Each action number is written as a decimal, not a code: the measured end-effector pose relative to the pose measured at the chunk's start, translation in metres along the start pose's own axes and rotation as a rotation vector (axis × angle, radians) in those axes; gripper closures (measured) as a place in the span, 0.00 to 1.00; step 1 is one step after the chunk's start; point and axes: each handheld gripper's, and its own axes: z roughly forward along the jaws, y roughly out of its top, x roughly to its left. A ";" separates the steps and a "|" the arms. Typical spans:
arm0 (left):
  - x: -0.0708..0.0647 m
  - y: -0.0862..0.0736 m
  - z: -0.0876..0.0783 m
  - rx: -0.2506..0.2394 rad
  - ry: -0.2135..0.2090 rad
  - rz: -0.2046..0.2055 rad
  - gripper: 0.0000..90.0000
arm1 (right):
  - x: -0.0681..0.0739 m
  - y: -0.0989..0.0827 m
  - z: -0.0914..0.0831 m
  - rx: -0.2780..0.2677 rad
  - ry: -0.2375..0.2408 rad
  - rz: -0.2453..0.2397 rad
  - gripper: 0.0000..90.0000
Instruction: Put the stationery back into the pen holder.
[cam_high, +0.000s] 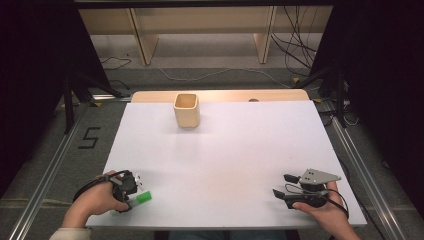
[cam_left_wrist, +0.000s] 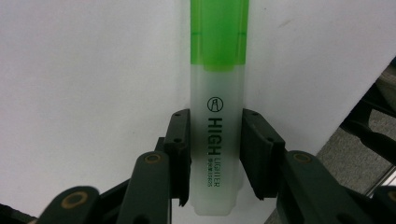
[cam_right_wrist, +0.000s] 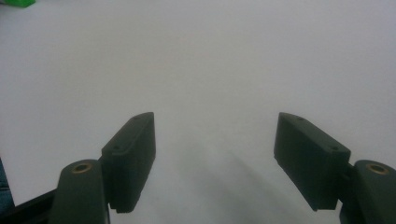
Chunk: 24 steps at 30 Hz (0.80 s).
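High view first: near the table's (cam_high: 225, 150) front-left corner, the left gripper (cam_high: 131, 192) has its jaws set around a green highlighter (cam_high: 142, 198) lying on the white surface. Left gripper view shows both pads flush against the highlighter's (cam_left_wrist: 217, 140) pale barrel, pinching it, green cap pointing away. Toward the middle of the far edge stands a beige cup (cam_high: 187, 110), well apart from both hands. Near the front-right corner, the right gripper (cam_high: 285, 185) rests with its jaws spread wide, nothing between them.
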 end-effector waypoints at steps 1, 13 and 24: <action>0.000 0.000 0.000 0.004 0.000 0.004 0.73 | 0.000 0.000 0.000 0.000 0.000 0.000 0.33; 0.000 -0.002 -0.005 -0.049 -0.006 -0.005 0.73 | 0.000 0.000 0.000 0.001 0.001 -0.001 0.33; 0.002 0.006 -0.012 -0.217 0.004 -0.062 0.73 | 0.000 0.000 -0.001 -0.002 -0.002 0.003 0.33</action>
